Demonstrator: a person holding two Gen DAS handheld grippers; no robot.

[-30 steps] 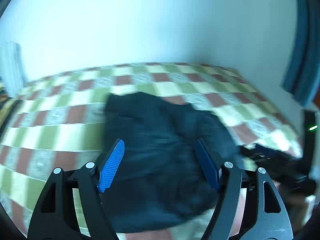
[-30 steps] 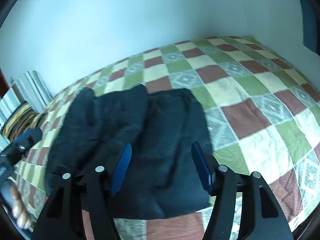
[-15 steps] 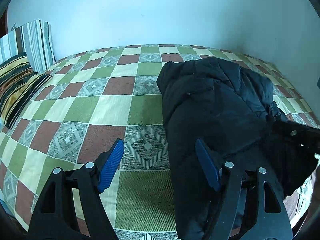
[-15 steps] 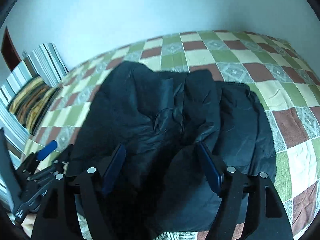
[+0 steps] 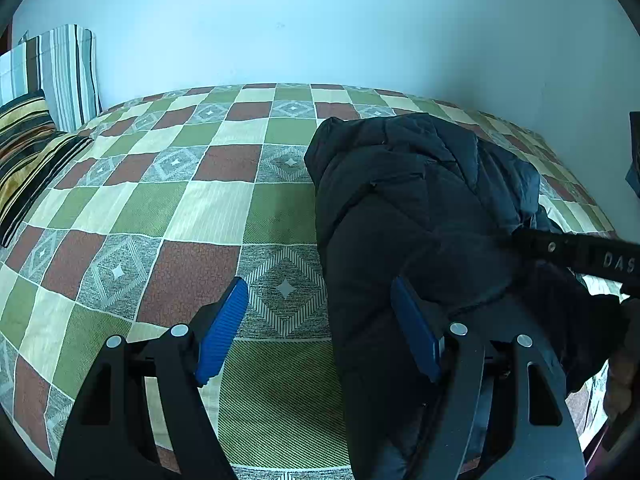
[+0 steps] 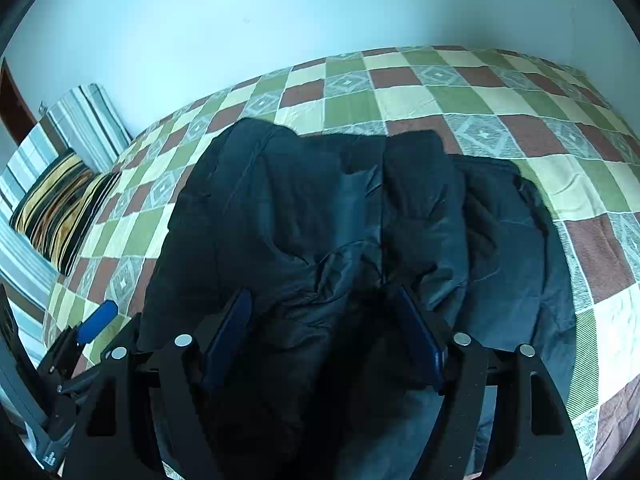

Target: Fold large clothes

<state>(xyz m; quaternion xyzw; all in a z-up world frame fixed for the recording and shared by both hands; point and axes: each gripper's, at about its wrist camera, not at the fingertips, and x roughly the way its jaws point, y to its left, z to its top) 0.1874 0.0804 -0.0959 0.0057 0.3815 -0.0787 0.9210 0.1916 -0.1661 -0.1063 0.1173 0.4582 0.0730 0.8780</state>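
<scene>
A large black padded jacket (image 5: 404, 208) lies bunched on a checked bedspread (image 5: 160, 208). My left gripper (image 5: 320, 308) is open and empty at the jacket's left edge, its right finger over the fabric and its left finger over bare bedspread. In the right wrist view the jacket (image 6: 340, 208) fills the middle. My right gripper (image 6: 324, 312) is open, jaws wide, low over the jacket's near folds; nothing sits between the pads. The right gripper's black arm (image 5: 576, 254) shows at the right of the left wrist view. The left gripper (image 6: 94, 318) shows at the lower left of the right wrist view.
Striped pillows (image 5: 36, 128) lean against the pale wall at the bed's left end; they also show in the right wrist view (image 6: 60, 196). The bed's near edge (image 5: 280, 470) runs along the bottom. Bedspread lies bare left of and beyond the jacket.
Both grippers have moved closer to the jacket. The left view swung left from over the jacket to its left edge. The right gripper dropped lower over the folds. Both stayed open.
</scene>
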